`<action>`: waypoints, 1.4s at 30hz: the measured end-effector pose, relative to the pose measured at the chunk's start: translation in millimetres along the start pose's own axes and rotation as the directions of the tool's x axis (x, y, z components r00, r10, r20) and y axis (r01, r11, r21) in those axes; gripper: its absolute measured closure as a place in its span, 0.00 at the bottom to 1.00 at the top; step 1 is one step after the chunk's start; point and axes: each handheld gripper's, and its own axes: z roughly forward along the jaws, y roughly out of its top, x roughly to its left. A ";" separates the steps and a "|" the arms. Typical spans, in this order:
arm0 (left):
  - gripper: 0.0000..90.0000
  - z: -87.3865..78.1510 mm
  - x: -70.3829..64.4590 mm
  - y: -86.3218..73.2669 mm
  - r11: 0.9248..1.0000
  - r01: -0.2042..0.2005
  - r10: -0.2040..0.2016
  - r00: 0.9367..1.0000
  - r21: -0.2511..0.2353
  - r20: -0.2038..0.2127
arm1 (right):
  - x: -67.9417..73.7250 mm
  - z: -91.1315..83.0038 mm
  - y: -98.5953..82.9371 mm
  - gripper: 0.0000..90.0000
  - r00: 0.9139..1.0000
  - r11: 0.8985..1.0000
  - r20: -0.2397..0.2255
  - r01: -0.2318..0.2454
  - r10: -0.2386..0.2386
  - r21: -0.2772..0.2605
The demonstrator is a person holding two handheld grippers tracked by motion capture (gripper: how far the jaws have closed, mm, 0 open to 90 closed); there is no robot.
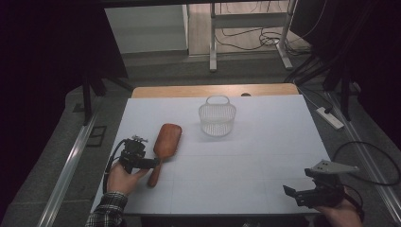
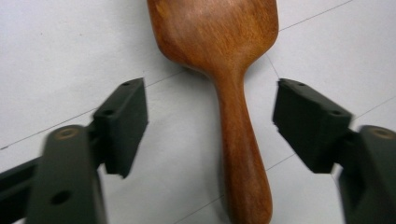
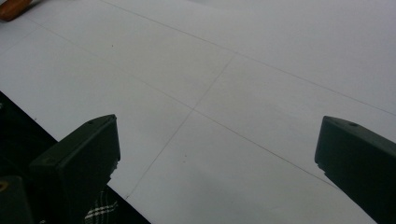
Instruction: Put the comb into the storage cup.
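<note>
Left gripper (image 2: 210,126) straddled the brush (image 1: 164,149) handle, jaws wide, brush flat on table (image 1: 265,184) left of basket (image 1: 217,116). Right gripper (image 1: 312,191) idled, jaws apart. Next move, prob.: close & lift.

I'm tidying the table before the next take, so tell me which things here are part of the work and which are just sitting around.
In the work:
- wooden brush, its handle lying between the open jaws
- left tongs, open around that handle, not touching it

Lying about:
- white basket, apart from the brush, farther up the table
- right tongs, open over bare white tabletop
</note>
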 end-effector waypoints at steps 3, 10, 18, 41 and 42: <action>0.17 0.8 -1.7 1.2 1.000 -0.004 0.004 1.000 -0.002 -0.002 | 0.2 0.1 0.0 0.00 1.000 1.000 0.001 0.001 -0.001 0.001; 0.05 5.4 -6.1 4.7 0.999 -0.034 0.034 0.999 0.007 0.028 | 0.3 0.1 0.1 0.00 1.000 1.000 0.001 0.002 -0.002 0.003; 0.00 12.4 -15.9 12.8 0.997 -0.072 0.072 0.997 0.019 0.030 | 0.3 0.4 0.1 0.00 1.000 1.000 0.001 0.003 -0.003 0.003; 0.00 37.7 -10.9 10.7 0.995 -0.055 0.054 0.998 0.079 0.017 | 0.6 0.5 0.1 0.00 1.000 1.000 0.000 0.007 -0.007 0.006; 0.00 38.6 -11.1 10.5 0.995 -0.056 0.055 0.998 0.083 0.017 | 0.6 0.5 0.0 0.00 1.000 1.000 0.000 0.008 -0.008 0.006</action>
